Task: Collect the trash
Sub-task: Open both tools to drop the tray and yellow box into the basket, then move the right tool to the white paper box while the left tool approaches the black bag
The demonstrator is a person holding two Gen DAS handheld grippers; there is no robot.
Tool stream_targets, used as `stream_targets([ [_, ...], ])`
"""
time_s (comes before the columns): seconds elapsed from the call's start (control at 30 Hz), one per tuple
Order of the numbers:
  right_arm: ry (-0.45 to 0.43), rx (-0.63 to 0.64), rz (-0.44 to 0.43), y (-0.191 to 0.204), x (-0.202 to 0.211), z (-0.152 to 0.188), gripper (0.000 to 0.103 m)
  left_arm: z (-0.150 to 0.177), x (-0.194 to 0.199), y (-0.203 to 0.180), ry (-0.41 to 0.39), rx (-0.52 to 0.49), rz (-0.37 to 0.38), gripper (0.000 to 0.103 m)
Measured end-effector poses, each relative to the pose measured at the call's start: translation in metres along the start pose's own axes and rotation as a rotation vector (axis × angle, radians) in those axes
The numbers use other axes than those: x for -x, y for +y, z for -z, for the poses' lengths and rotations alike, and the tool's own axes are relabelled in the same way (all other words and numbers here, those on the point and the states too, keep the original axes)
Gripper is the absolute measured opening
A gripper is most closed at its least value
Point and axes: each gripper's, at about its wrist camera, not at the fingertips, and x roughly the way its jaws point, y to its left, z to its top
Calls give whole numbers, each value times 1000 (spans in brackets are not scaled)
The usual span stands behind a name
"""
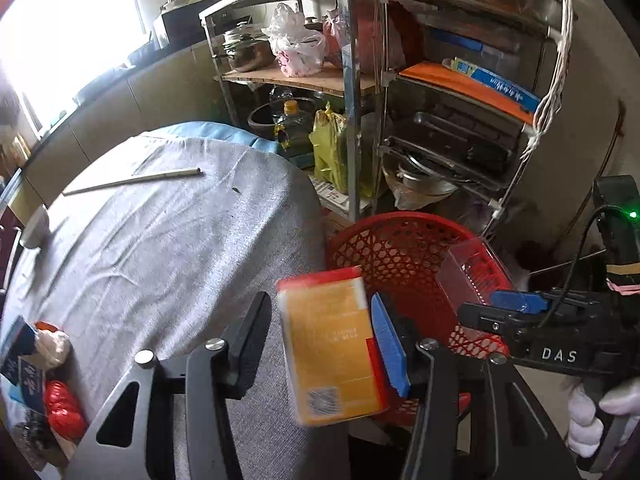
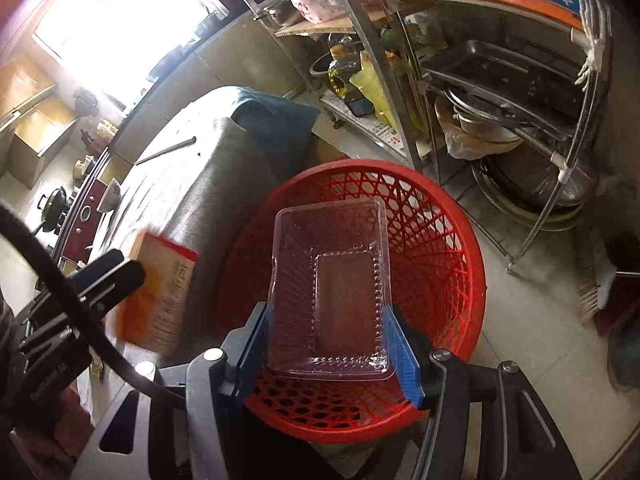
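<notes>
Right claw [image 2: 328,344] pinches clear plastic tray [image 2: 330,288] by its long sides over red basket [image 2: 452,248]: light, flimsy, crushes w/ squeeze; left claw [image 1: 324,340] spread, orange box [image 1: 332,344] against one pad.

I see a bright window [image 1: 72,28], overexposed, upper left. Counter [image 1: 132,80] runs below it. Metal shelving [image 1: 360,80] holds pots and bags. Grey cloth covers the table [image 1: 160,248]. Pale tiled floor [image 2: 532,320]. Cabinets [image 2: 36,132] at far left.
</notes>
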Motion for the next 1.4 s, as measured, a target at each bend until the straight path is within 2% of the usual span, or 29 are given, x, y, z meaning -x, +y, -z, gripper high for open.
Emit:
stream_targets([
  [0.07, 8, -4, 0, -2, -3, 0, 61, -1, 1, -5, 1, -19, -15, 56],
  [0.13, 13, -9, -3, -3, -4, 0, 61, 0, 2, -7, -1, -36, -32, 64],
  [0.3, 7, -17, -17, -3, -2, -2, 61, 0, 12, -6, -10, -53, -72, 64],
  [0.4, -2, -8, -18, 2, -1, -2, 61, 3, 22, 4, -12, -37, -125, 64],
  [0.53, -9, 18, -29, 16, 0, -4, 61, 13, 42, 36, -21, 34, -236, 69],
  [0.67, -15, 86, -52, 47, -1, -7, 61, 28, 64, 76, -23, 125, -350, 69],
  [0.93, -4, 255, -132, 130, -7, -3, 61, 74, 111, 154, -13, 325, -512, 70],
  [1.13, 12, 378, -175, 190, -12, 9, 61, 111, 133, 190, -7, 429, -581, 73],
  [1.4, 39, 522, -222, 258, -19, 31, 61, 144, 149, 221, -3, 516, -619, 73],
])
